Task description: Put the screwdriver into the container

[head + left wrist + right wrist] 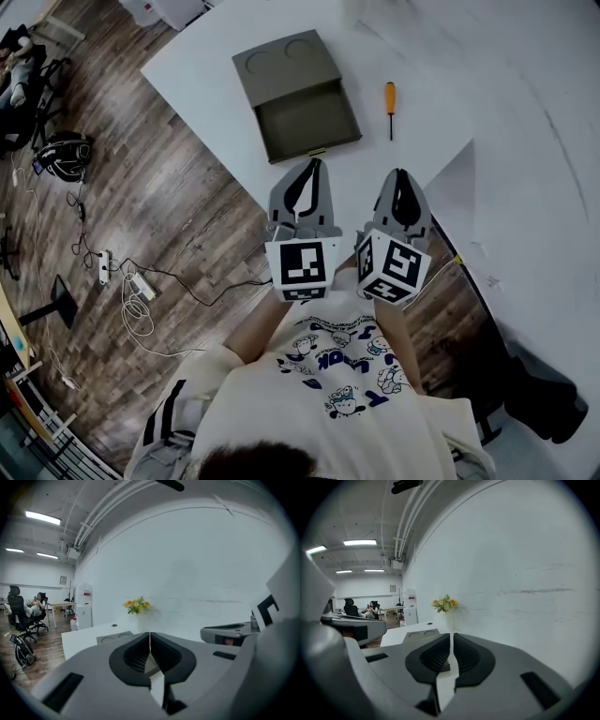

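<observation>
A white surface (206,70) fills the upper frame. The screwdriver (390,108) lies at upper centre, just right of the open container (298,98). The left claw (313,164) and right claw (399,174) are pressed together, empty. Best to spread the right claw first, then pinch the orange handle squarely.

The container (295,94) is set on the table (202,84), and the screwdriver (390,108) is laid to its right, apart from it. At the table's near edge the left gripper (312,164) is held before the container, with the right gripper (400,174) beside it, before the screwdriver. Flowers (136,605) are placed behind the container, at the far end. A backpack (64,155) and cables (141,281) are left on the floor to the left.
</observation>
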Action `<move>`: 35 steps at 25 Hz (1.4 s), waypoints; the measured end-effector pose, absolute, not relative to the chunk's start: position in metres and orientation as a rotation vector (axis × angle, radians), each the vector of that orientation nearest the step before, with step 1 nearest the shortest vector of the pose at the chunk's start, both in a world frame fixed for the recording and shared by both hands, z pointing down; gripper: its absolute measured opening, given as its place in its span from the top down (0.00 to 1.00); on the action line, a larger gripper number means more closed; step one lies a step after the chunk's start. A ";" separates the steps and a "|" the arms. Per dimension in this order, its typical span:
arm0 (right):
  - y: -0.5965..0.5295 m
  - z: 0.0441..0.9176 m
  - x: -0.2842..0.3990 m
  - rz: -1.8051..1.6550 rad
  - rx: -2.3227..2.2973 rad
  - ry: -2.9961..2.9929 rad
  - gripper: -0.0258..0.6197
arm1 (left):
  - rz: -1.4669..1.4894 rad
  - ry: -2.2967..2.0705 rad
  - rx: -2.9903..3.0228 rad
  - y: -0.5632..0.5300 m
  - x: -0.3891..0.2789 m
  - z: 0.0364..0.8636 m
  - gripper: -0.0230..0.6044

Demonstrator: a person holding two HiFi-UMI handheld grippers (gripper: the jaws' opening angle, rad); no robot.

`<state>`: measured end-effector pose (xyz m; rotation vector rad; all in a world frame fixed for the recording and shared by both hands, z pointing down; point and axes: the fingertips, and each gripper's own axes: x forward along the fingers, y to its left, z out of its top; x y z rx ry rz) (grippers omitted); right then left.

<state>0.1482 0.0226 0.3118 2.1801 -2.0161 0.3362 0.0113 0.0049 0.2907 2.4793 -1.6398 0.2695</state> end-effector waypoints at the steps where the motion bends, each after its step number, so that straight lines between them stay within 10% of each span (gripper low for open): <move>1: 0.018 0.315 0.151 0.343 2.173 -2.017 0.90 | 0.276 -1.644 2.471 0.001 0.013 0.293 0.93; 35: -0.106 0.398 0.212 0.562 1.969 -1.991 0.89 | 0.519 -1.690 2.249 -0.101 0.065 0.376 0.93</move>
